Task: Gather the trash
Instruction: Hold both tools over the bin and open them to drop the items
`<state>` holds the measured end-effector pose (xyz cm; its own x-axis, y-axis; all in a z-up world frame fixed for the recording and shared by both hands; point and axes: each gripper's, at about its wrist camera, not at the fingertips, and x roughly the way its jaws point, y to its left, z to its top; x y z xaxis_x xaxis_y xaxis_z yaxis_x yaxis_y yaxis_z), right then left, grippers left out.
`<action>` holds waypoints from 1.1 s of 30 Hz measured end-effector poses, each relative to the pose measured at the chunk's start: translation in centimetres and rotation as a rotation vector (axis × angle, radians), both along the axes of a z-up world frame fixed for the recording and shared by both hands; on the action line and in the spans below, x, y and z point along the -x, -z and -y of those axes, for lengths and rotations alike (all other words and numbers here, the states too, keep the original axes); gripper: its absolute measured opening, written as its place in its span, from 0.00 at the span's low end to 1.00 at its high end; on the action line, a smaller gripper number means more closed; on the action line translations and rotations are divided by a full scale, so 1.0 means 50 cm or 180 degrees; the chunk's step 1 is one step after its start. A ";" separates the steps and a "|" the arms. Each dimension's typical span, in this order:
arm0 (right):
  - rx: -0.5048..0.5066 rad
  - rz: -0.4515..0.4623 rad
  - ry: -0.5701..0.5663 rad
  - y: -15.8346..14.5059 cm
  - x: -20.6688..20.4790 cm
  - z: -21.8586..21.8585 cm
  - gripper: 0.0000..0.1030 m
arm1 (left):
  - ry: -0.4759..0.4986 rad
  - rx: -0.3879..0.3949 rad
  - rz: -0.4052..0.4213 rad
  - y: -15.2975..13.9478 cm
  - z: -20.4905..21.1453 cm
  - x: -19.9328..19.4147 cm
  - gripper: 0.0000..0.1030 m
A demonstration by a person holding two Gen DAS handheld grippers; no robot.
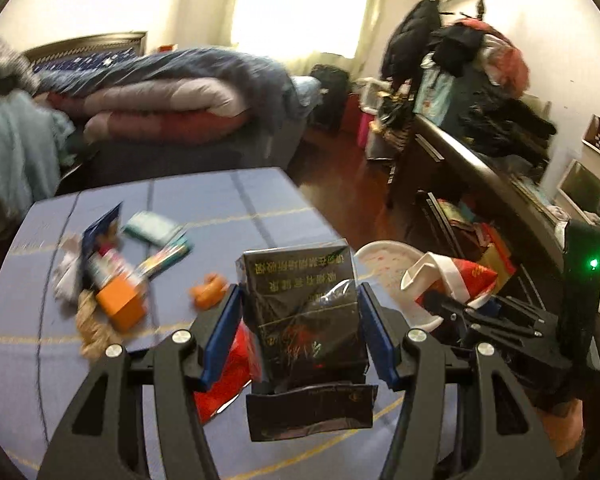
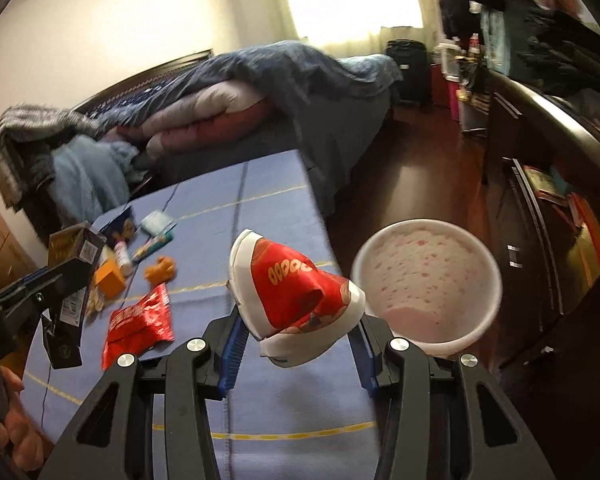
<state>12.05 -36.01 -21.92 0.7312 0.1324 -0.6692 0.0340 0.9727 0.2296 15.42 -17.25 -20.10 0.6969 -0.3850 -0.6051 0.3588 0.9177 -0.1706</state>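
My left gripper (image 1: 300, 316) is shut on a black cigarette box (image 1: 304, 312), held upright above the blue table (image 1: 240, 200); the box also shows in the right wrist view (image 2: 74, 280). My right gripper (image 2: 298, 332) is shut on a crumpled red and white paper cup (image 2: 296, 292), also seen in the left wrist view (image 1: 448, 276), held near the table's right edge beside a white bin (image 2: 428, 280). A red snack wrapper (image 2: 138, 326) lies on the table. A pile of trash (image 1: 112, 276) with an orange box (image 2: 110, 278) and an orange peel (image 1: 208, 290) lies at the left.
The white bin (image 1: 384, 272) stands off the table's right edge over the dark wood floor (image 2: 412, 184). A bed with folded quilts (image 1: 160, 100) is behind the table. A dark cluttered desk (image 1: 480, 148) runs along the right.
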 end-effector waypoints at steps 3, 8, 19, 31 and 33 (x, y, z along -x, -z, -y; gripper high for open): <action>0.0004 0.0010 0.0145 0.000 0.000 0.037 0.46 | 0.0172 -0.0009 0.0063 -0.010 0.048 -0.020 0.57; -0.0023 -0.0005 0.0378 0.009 -0.004 0.102 0.46 | 0.0458 0.0042 0.0080 -0.014 0.127 -0.058 0.57; -0.0024 -0.0020 0.0848 0.037 -0.047 0.233 0.46 | 0.0866 -0.0064 0.0040 0.028 0.308 -0.167 0.57; 0.0074 -0.0203 0.0996 0.103 -0.122 0.289 0.46 | 0.0904 -0.0003 -0.0395 0.116 0.397 -0.289 0.57; 0.0123 -0.0232 0.0984 0.113 -0.137 0.289 0.46 | 0.0914 0.0007 -0.0456 0.128 0.406 -0.307 0.58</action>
<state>18.88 -50.44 -27.60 0.6828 -0.1152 -0.7215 0.3445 0.9216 0.1788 30.76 -37.54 -26.49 0.4673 -0.5550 -0.6882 0.5753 0.7820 -0.2399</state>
